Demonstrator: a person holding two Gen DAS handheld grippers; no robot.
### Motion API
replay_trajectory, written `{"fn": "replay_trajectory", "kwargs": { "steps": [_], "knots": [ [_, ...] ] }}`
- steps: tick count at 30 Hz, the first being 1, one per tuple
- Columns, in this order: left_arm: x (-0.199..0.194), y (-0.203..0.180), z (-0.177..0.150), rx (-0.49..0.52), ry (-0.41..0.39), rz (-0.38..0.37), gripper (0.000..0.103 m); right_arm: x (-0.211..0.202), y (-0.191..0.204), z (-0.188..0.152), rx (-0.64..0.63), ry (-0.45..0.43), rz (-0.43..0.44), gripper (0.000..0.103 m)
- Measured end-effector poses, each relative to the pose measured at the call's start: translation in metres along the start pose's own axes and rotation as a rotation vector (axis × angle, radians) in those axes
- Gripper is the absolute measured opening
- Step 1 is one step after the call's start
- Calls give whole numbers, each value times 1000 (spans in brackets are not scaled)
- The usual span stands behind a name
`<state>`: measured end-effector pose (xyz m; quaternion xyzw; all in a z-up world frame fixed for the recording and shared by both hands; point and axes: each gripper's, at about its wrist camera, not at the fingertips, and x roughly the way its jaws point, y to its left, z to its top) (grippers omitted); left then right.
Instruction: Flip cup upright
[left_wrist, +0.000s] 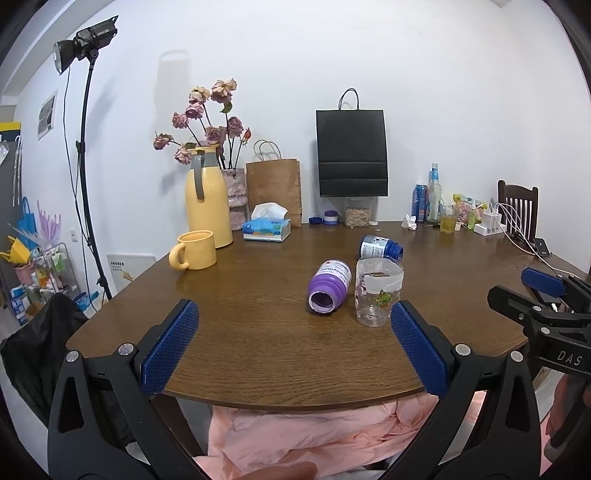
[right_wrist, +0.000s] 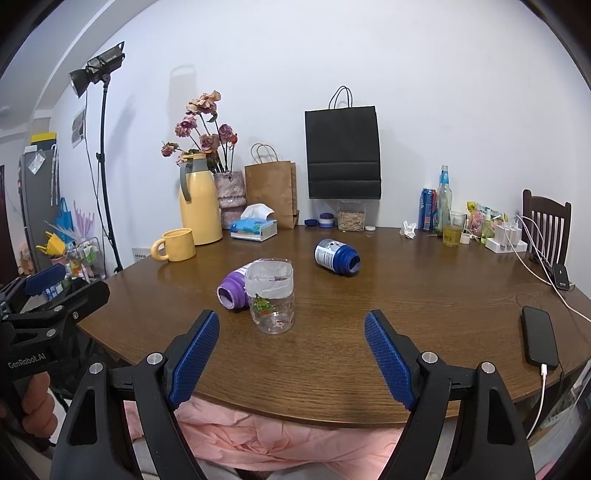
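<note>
A clear plastic cup (left_wrist: 377, 291) with cartoon stickers stands on the wooden table (left_wrist: 258, 332), wide end up; it also shows in the right wrist view (right_wrist: 271, 301). A purple bottle (left_wrist: 330, 285) lies on its side touching the cup's left side, mouth toward me (right_wrist: 232, 288). A blue bottle (left_wrist: 380, 247) lies on its side behind the cup (right_wrist: 336, 256). My left gripper (left_wrist: 294, 338) is open and empty, near the table's front edge, short of the cup. My right gripper (right_wrist: 291, 354) is open and empty, just in front of the cup.
A yellow mug (left_wrist: 194, 250), yellow thermos (left_wrist: 208, 199), flower vase, tissue box (left_wrist: 266, 227) and paper bags (left_wrist: 351, 155) stand at the back. Bottles, a glass and chargers sit at the back right. A phone (right_wrist: 539, 338) lies at the right edge.
</note>
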<state>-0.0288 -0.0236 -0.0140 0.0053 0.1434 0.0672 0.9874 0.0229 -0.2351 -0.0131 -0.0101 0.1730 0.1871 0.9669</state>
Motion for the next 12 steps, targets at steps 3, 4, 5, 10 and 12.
{"fn": "replay_trajectory", "kwargs": {
  "steps": [3, 4, 5, 10, 12],
  "knots": [
    [1, 1, 1, -2, -1, 2, 103, 1, -1, 0, -2, -2, 0, 85],
    [0, 2, 1, -3, -3, 3, 103, 1, -1, 0, -5, -4, -1, 85],
    [0, 2, 1, -3, -6, 5, 103, 1, -1, 0, -7, -4, -2, 85],
    [-1, 2, 2, -5, -14, 11, 103, 2, 0, 0, -7, -3, -1, 85],
    [-1, 2, 3, -4, -13, 8, 103, 2, 0, 0, -5, 2, 1, 85]
  ]
}}
